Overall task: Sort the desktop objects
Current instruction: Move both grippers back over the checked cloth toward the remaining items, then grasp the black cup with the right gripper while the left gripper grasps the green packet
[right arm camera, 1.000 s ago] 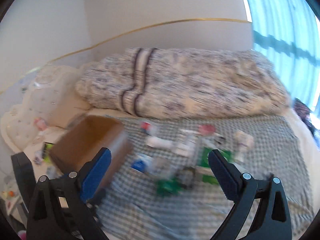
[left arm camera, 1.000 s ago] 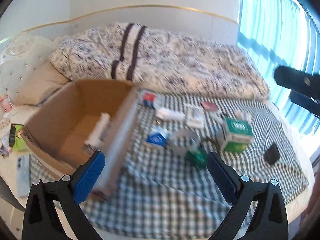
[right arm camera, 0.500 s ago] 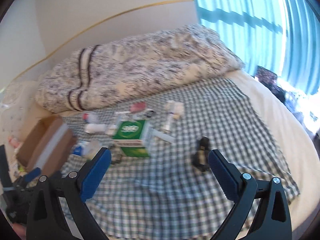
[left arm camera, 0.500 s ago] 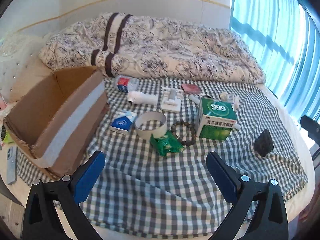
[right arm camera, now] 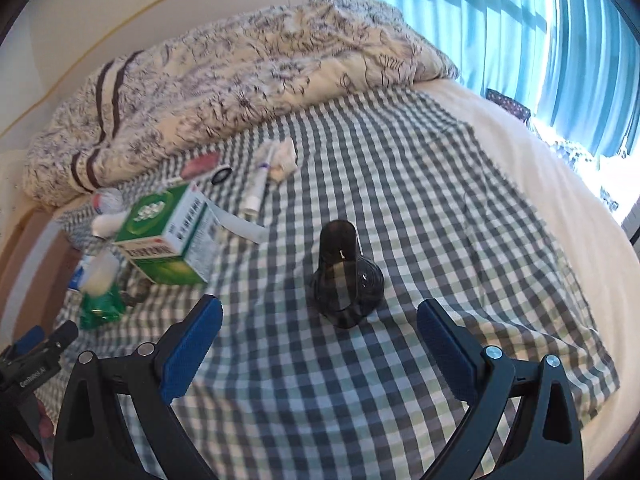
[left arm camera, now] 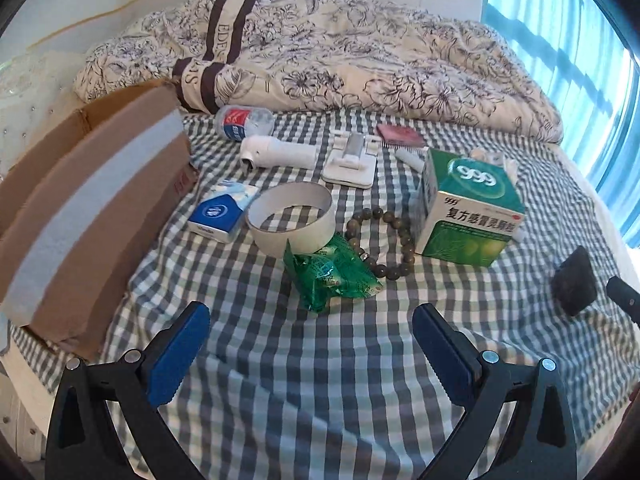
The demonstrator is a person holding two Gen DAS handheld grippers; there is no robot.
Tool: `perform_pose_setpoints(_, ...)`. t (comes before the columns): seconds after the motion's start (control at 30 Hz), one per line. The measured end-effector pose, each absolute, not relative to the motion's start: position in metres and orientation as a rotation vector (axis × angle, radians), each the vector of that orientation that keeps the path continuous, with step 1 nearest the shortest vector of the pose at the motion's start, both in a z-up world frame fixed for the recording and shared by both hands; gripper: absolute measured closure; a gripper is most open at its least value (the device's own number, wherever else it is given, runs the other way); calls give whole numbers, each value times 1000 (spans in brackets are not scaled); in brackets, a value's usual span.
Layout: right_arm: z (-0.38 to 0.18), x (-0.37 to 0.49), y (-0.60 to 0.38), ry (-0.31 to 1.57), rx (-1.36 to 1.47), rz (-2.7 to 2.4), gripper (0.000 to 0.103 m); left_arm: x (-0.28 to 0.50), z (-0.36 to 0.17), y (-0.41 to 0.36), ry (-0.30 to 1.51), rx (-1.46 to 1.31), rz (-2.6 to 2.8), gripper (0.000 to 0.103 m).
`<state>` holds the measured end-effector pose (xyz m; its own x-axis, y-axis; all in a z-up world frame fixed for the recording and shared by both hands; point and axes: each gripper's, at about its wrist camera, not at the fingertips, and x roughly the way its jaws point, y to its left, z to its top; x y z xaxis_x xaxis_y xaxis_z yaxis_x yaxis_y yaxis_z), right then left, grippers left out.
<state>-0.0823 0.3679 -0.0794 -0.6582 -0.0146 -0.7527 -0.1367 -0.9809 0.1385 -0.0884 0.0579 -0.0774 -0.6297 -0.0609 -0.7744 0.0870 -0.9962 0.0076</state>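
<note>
Small objects lie on a checked cloth (left arm camera: 320, 360) over a bed. My left gripper (left arm camera: 310, 332) is open, just short of a green snack packet (left arm camera: 332, 276). Beyond it are a paper ring (left arm camera: 292, 220), a bead bracelet (left arm camera: 380, 240), a green 999 medicine box (left arm camera: 468, 208), a blue tissue pack (left arm camera: 222, 212), a white tube-shaped device (left arm camera: 276, 152), a bottle (left arm camera: 244, 120) and a white stand (left arm camera: 350, 160). My right gripper (right arm camera: 318, 320) is open, close in front of a black holder (right arm camera: 344, 276). The medicine box (right arm camera: 168, 236) sits to its left.
An open cardboard box (left arm camera: 80, 208) stands at the cloth's left edge. A rumpled floral duvet (left arm camera: 340, 48) fills the back of the bed. Blue curtains (right arm camera: 500, 20) hang on the right. The other gripper's tip (right arm camera: 44, 348) shows at the lower left of the right wrist view.
The left gripper swung from the cardboard box toward the spread of objects and came nearer. The right gripper swung right and closed in on the black holder.
</note>
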Motion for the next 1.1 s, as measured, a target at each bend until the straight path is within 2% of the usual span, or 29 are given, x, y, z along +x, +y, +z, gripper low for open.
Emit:
perform_pose_setpoints(0.47, -127, -128, 360, 113, -1378, 2694, 5, -135, -123, 64, 16, 1385, -2705, 0)
perform_pose_setpoints(0.53, -132, -132, 360, 93, -1397, 2680, 8, -142, -127, 64, 13, 1387, -2690, 0)
perform_pose_setpoints(0.7, -141, -136, 367, 103, -1416, 2641, 33, -156, -140, 62, 38, 1420, -2665, 0)
perform_pose_setpoints(0.77, -141, -136, 369, 99, -1412, 2639, 38, -157, -143, 61, 48, 1430, -2665, 0)
perform_pose_setpoints(0.87, -140, -133, 372, 128, -1407, 2651, 39, -157, -144, 59, 75, 1437, -2673, 1)
perform_pose_setpoints(0.9, -140, -132, 373, 139, -1405, 2654, 39, -156, -143, 59, 82, 1437, -2681, 4)
perform_pose_setpoints(1.03, -137, -129, 373, 172, -1389, 2665, 39, -150, -138, 63, 33, 1443, -2723, 46)
perform_pose_setpoints(1.1, -133, -126, 375, 210, -1374, 2681, 39, -148, -135, 63, 35, 1459, -2741, 51)
